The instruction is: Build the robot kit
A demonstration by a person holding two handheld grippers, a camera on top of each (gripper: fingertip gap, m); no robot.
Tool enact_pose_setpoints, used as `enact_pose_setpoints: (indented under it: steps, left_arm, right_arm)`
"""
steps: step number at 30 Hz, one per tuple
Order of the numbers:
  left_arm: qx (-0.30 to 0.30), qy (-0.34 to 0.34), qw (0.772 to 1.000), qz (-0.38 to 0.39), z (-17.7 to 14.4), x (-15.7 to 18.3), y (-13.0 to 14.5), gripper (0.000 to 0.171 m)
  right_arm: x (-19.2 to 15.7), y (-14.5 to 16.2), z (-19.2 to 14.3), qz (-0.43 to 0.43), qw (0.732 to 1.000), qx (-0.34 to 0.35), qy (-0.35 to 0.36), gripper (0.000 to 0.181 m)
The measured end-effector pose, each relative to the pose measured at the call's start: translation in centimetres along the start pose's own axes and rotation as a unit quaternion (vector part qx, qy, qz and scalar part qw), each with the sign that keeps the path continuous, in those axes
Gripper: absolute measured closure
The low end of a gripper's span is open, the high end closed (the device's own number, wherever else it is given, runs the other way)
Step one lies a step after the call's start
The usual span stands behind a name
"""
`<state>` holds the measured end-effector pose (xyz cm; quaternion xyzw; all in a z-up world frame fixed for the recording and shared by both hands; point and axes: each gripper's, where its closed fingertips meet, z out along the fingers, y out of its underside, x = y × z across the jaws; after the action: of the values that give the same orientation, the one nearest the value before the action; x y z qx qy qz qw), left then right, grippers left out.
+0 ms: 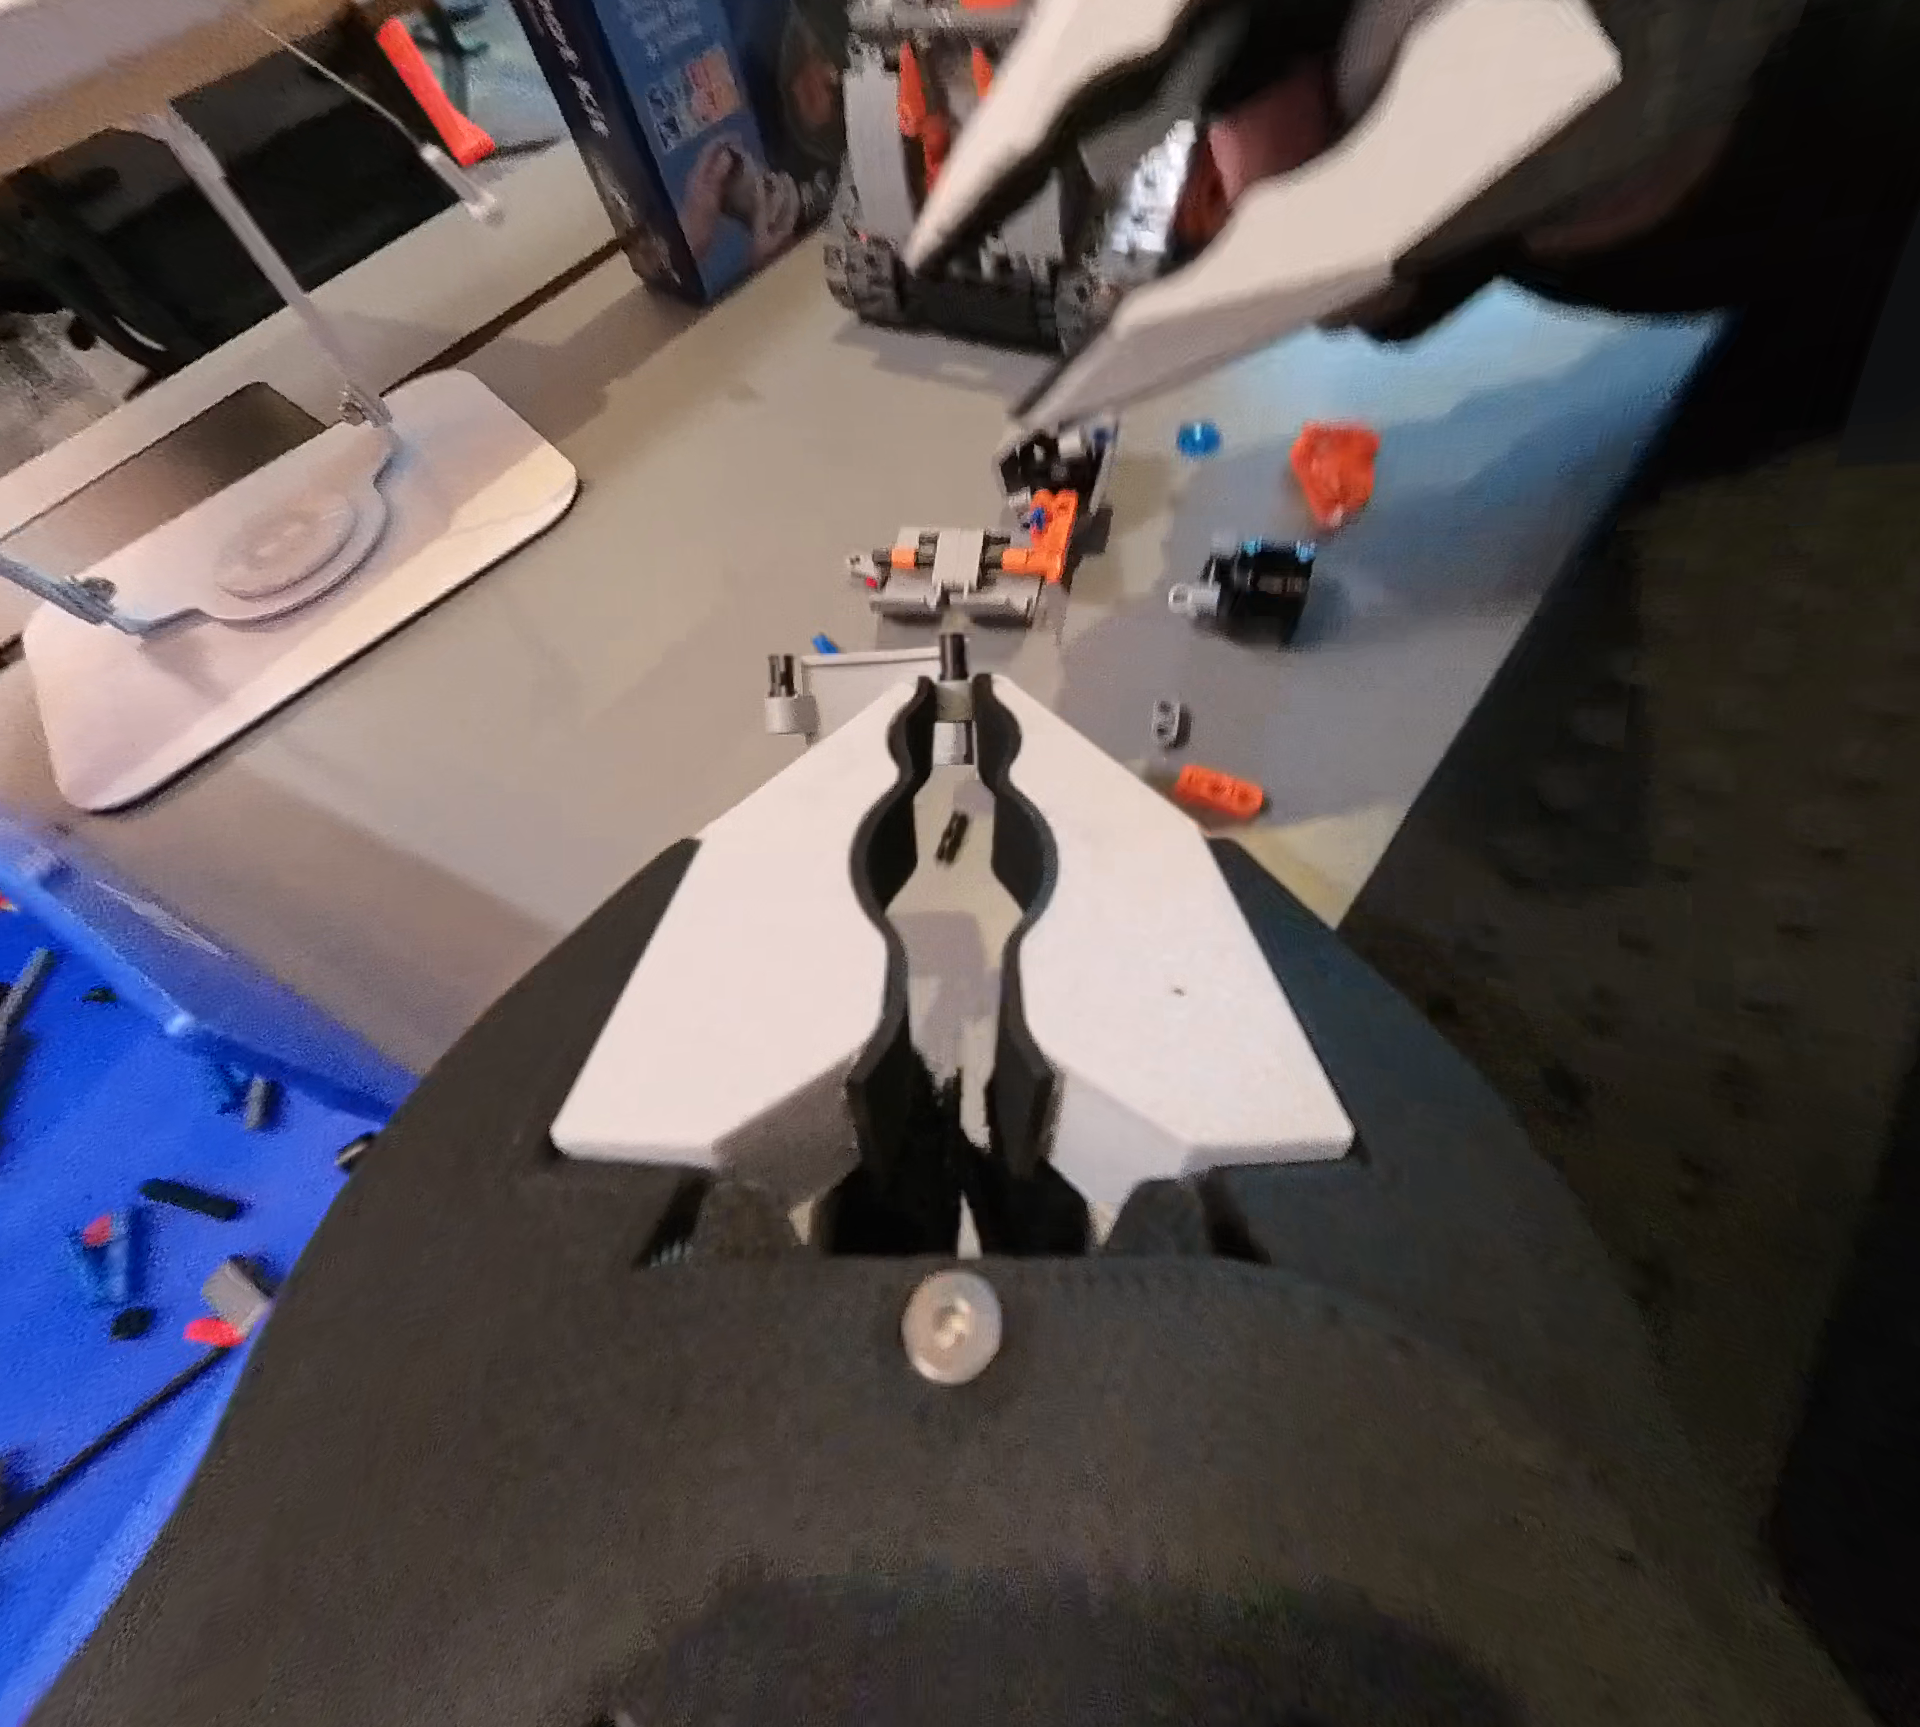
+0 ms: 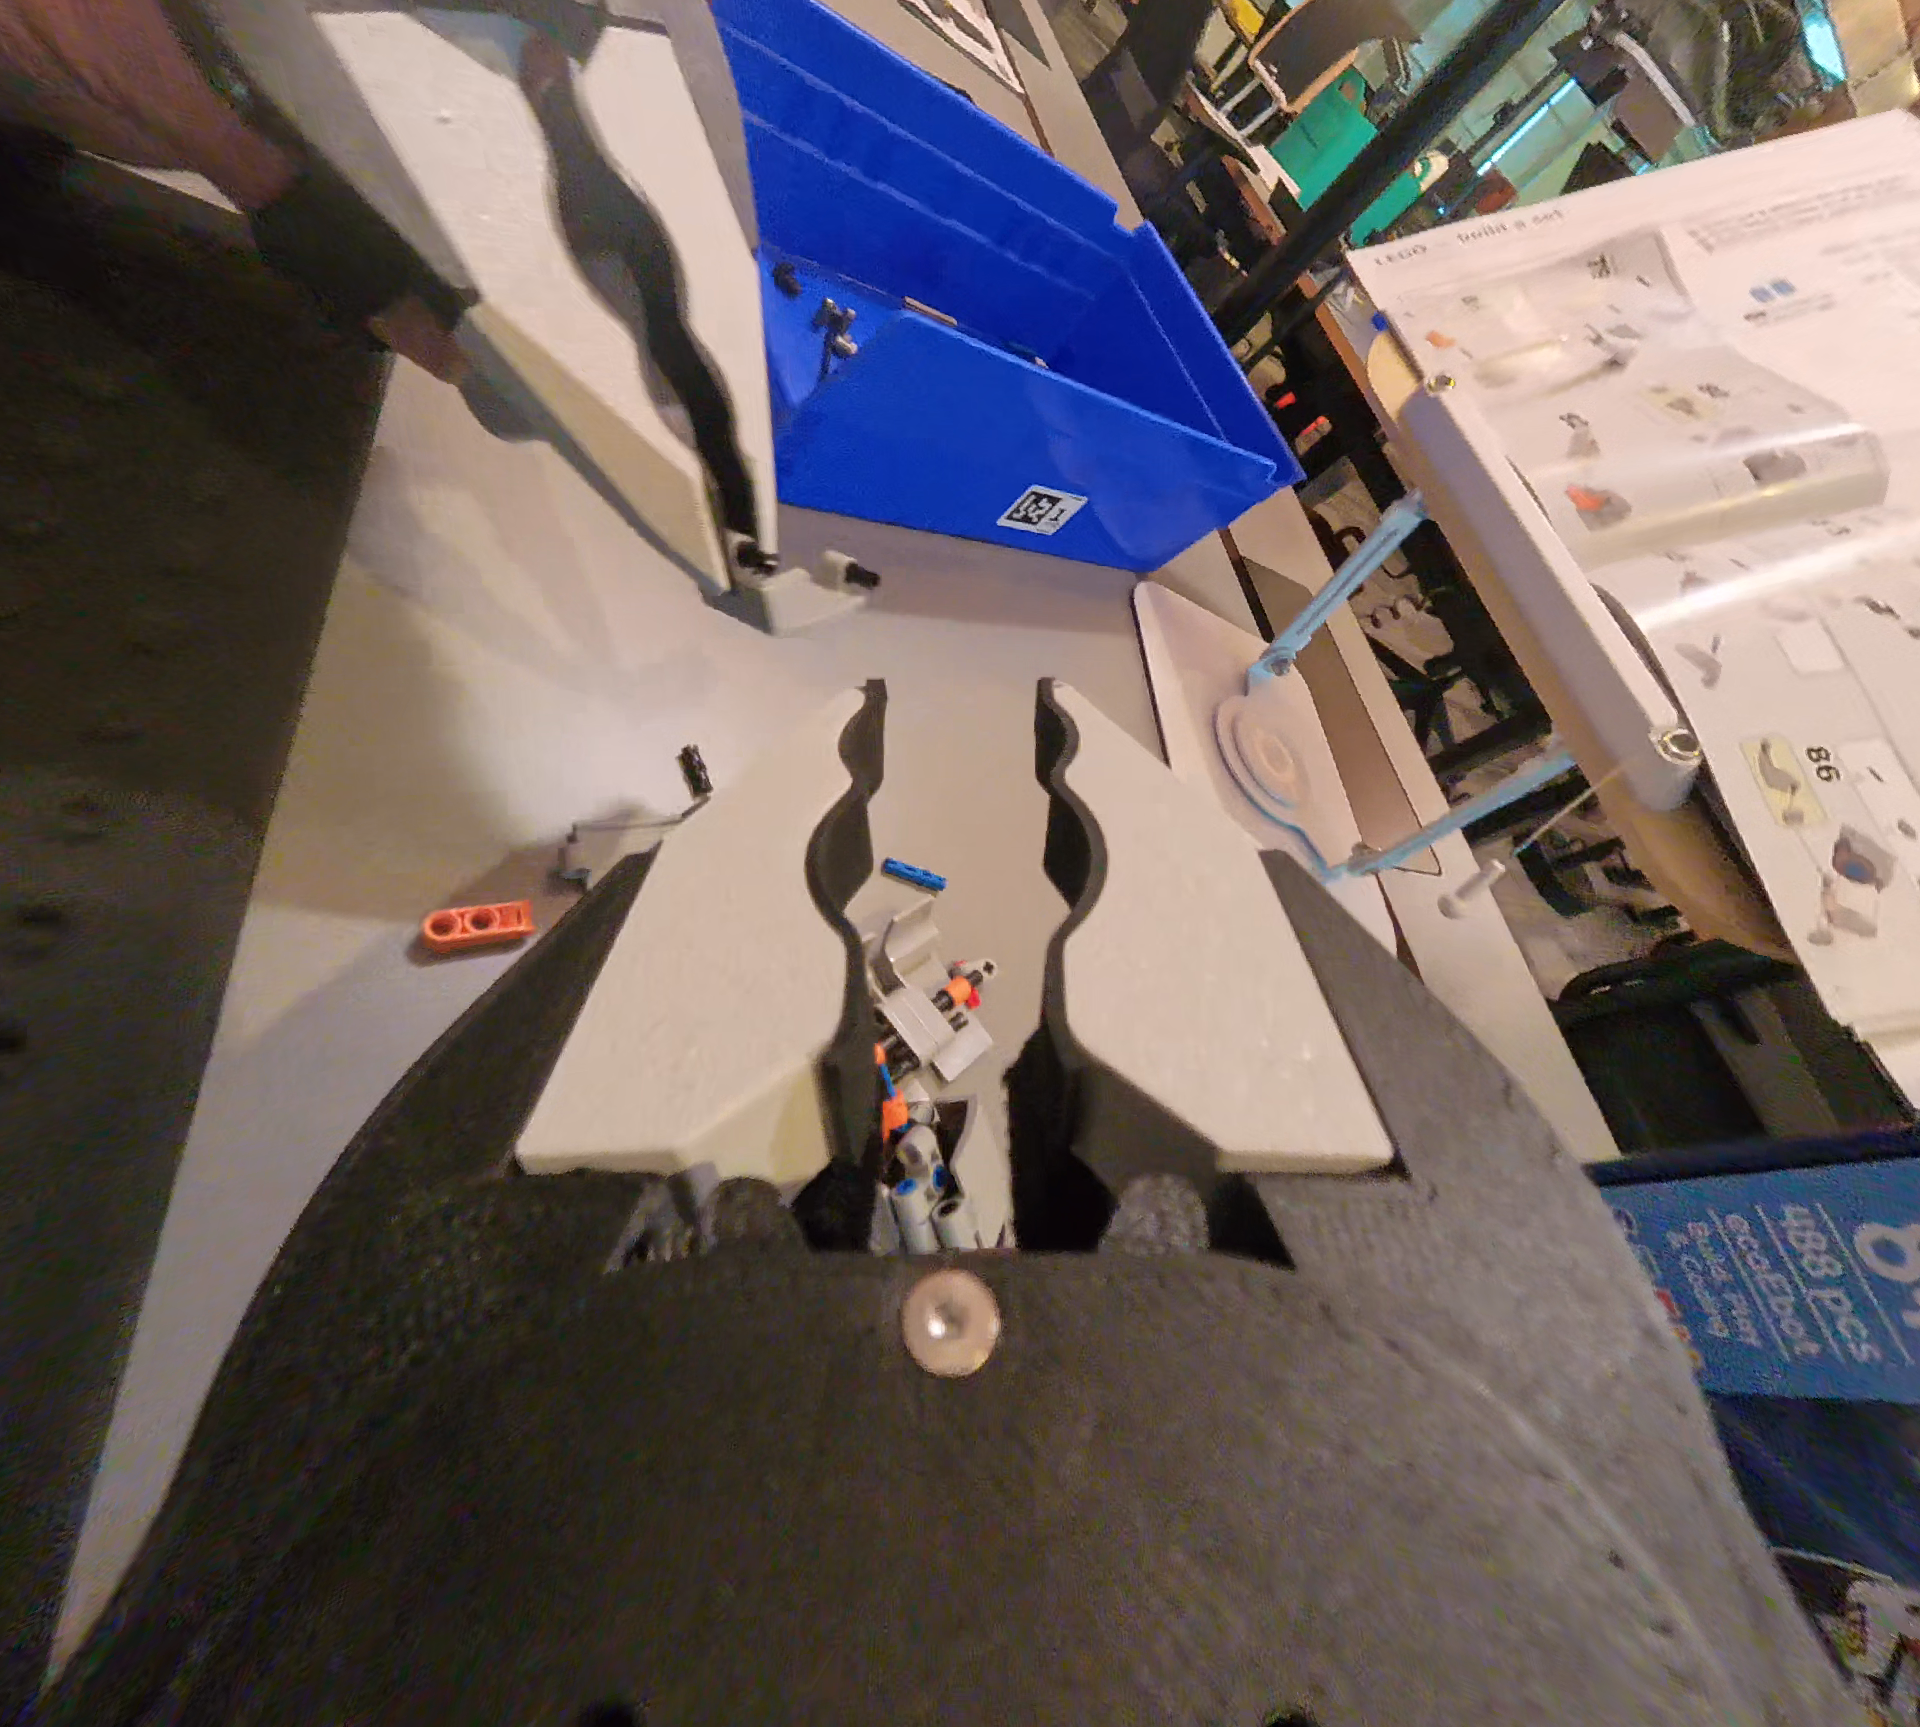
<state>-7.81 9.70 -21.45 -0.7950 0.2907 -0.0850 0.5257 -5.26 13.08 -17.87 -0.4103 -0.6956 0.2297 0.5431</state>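
Observation:
My left gripper (image 1: pixel 951 690) is shut on a small grey brick piece (image 1: pixel 862 678) with black pins, held low over the grey table (image 1: pixel 623 742). It also shows in the right wrist view (image 2: pixel 743 560), with the grey piece (image 2: pixel 805 599) at its tips. My right gripper (image 2: pixel 958 690) is open and empty, above a grey-and-orange brick assembly (image 2: pixel 935 1002). In the left wrist view the right gripper (image 1: pixel 977 332) hovers over that assembly (image 1: pixel 961 571). A blue pin (image 2: pixel 914 874) lies between the right fingers' lines of sight.
A blue bin (image 2: pixel 987 389) with several small parts stands on the left. A booklet (image 2: pixel 1714 482) on a stand (image 1: pixel 312 555), a blue box (image 1: pixel 665 46) and a tracked model (image 1: pixel 966 223) stand at the back. Loose parts: orange beam (image 1: pixel 1221 789), black block (image 1: pixel 1252 586), orange piece (image 1: pixel 1335 472). The table edge (image 1: pixel 1455 742) runs along the right, above dark carpet. Spacing between my two grippers at the tips: around 6 cm.

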Motion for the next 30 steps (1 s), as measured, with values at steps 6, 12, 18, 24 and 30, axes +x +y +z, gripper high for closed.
enact_pose_setpoints:
  steps: [6,12,18,24,30]
  left_arm:
    - [-0.131,0.002,0.986,0.103,1.1,0.4,4.5,0.167]
    - [-0.176,0.036,0.978,0.105,1.4,0.9,6.9,0.167]
    - [-0.188,0.056,0.975,0.099,1.7,1.0,7.9,0.166]
    - [-0.193,0.067,0.974,0.1,1.8,1.2,8.4,0.16]
    - [-0.161,0.075,0.98,0.088,1.4,1.0,7.7,0.15]
  right_arm:
    - [-0.7,1.4,0.7,-0.023,0.999,-0.029,-0.01,0.168]
    - [-1.3,2.3,1.2,-0.037,0.998,-0.041,-0.022,0.171]
    - [-1.7,2.7,1.4,-0.035,0.998,-0.046,-0.033,0.172]
    - [-1.8,3.0,1.4,-0.036,0.997,-0.05,-0.04,0.172]
    - [-1.6,3.1,1.4,-0.03,0.998,-0.046,-0.041,0.172]
